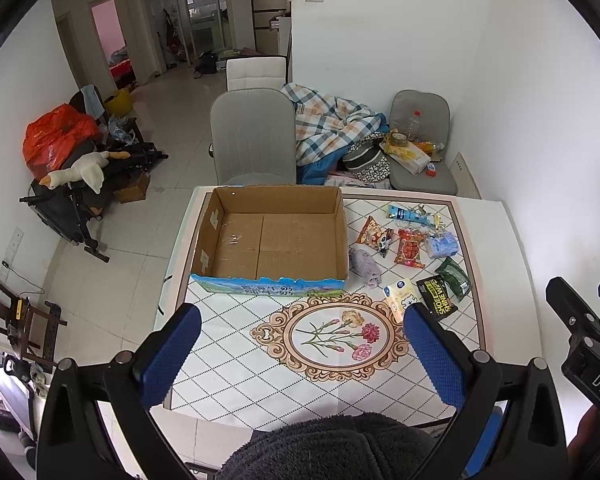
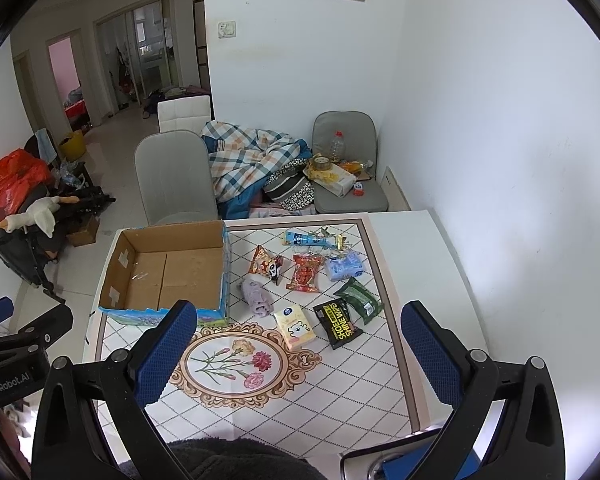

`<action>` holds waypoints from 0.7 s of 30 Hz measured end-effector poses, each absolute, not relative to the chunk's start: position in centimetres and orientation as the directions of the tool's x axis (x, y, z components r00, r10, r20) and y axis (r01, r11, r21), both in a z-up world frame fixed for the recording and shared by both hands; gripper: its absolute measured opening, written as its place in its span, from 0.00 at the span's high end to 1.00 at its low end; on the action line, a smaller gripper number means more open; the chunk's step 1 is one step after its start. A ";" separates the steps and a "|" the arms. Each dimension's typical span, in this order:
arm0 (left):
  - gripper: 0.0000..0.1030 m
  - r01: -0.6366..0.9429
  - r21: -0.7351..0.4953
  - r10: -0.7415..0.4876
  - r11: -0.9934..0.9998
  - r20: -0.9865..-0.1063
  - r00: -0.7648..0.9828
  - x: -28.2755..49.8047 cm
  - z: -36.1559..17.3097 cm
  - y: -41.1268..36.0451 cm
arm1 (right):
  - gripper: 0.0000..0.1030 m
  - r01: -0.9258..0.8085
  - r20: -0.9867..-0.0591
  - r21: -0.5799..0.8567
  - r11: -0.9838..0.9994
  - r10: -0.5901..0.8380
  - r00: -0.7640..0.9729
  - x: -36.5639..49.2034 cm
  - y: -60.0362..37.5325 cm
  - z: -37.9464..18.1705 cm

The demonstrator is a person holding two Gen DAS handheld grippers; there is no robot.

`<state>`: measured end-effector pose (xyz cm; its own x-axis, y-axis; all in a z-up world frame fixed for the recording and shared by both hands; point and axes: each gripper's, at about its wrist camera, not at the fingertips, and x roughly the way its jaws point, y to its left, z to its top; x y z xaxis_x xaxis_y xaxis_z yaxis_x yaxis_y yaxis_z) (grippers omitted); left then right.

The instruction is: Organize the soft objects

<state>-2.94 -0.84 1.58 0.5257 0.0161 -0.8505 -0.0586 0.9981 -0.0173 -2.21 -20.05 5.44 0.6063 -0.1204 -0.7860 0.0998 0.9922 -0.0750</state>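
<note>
- Both grippers are just hanging above the near edge of the table (image 2: 440, 248), nothing in either one. The left gripper (image 1: 300, 344) has its blue pads spread wide, and the right gripper (image 2: 300, 344) is the same, wide open and empty.
- The cardboard box (image 1: 272, 236) sits at the far left corner of the table, open on top, nothing inside.
- All the soft stuff is bunched up along the far right side, just beside the box: a rolled purple cloth (image 2: 256, 296) closest to it, then a panda snack bag (image 2: 266, 266), a red packet (image 2: 305, 274) and a blue tissue pack (image 2: 344, 266).
- Nearer the middle are a yellow tissue pack (image 2: 295, 327), the black Shoe Shine Wipes pack (image 2: 338, 322) and a green packet (image 2: 358, 300).
- A blue tube (image 2: 300, 238) lies by the far edge.
</note>
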 end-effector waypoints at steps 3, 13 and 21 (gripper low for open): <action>0.00 -0.059 -0.017 0.017 0.998 -0.849 0.528 -2.9 1.6 -0.8 | 0.00 0.101 -0.790 -0.076 0.992 -0.122 0.601 -2.1 -20.1 5.3; 0.00 -0.057 -0.022 0.011 0.998 -0.850 0.527 -2.6 1.8 -0.9 | 0.00 0.106 -0.793 -0.079 0.991 -0.127 0.596 -2.0 -20.0 5.0; 0.00 -0.051 -0.030 0.000 0.998 -0.865 0.502 -2.2 1.0 -0.6 | 0.00 0.096 -0.792 -0.083 0.992 -0.125 0.597 -1.9 -19.8 4.8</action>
<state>-2.20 -0.64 1.03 0.5022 -0.0002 -0.8648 -0.0510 0.9983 -0.0298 -1.86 -19.85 4.84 0.5974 -0.1247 -0.7922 0.0963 0.9918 -0.0835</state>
